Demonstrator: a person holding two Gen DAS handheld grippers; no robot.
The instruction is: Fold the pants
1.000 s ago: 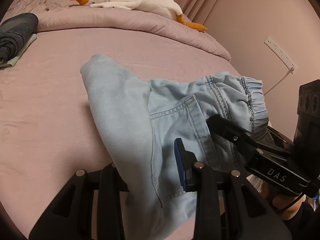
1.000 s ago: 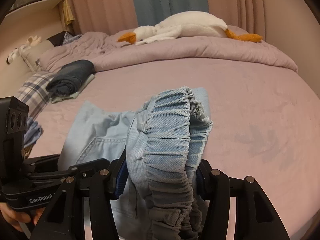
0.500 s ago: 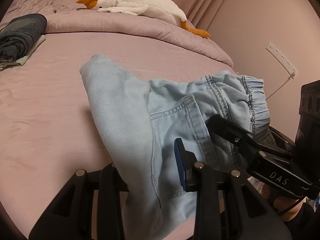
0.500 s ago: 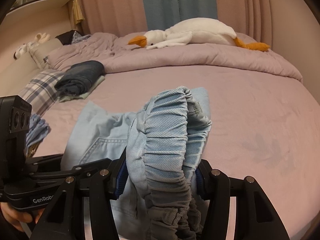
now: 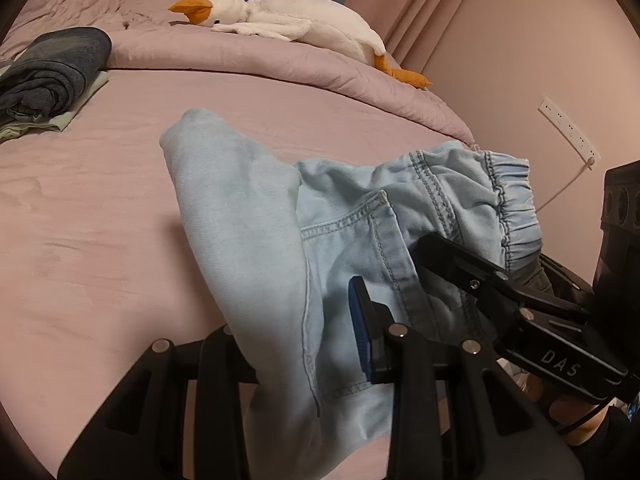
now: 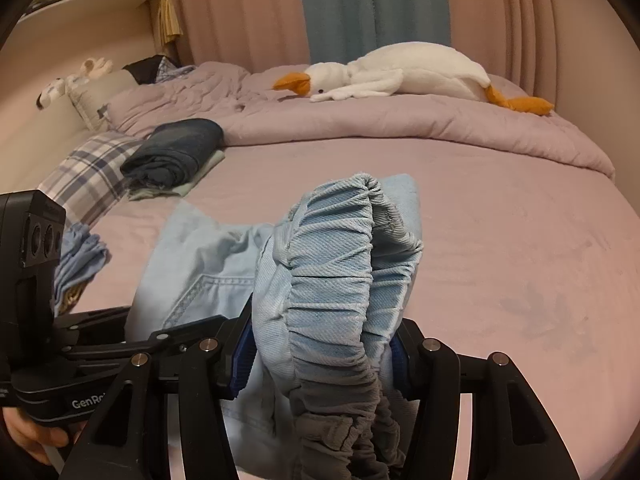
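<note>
Light blue denim pants (image 5: 240,216) hang over the pink bed sheet (image 5: 80,220), held up between both grippers. My left gripper (image 5: 296,340) is shut on the fabric beside the back pocket; its blue pad (image 5: 362,332) shows and the other finger is hidden behind cloth. In the right wrist view the bunched elastic waistband (image 6: 336,264) stands between the blue pads of my right gripper (image 6: 320,356), which is shut on it. The right gripper (image 5: 520,312) also shows in the left wrist view, clamped near the waistband. The left gripper (image 6: 100,360) sits at the lower left, with a hand under it.
A white goose plush (image 6: 412,72) lies on the rolled mauve duvet at the far side. A folded pile of dark clothes (image 6: 176,152) rests by a plaid pillow (image 6: 84,172). A crumpled blue cloth (image 6: 80,256) lies at the left. A power strip (image 5: 568,128) is on the wall.
Both grippers have shifted slightly with the pants still clamped; the goose and the dark pile sit lower in both views. The grips look the same.
</note>
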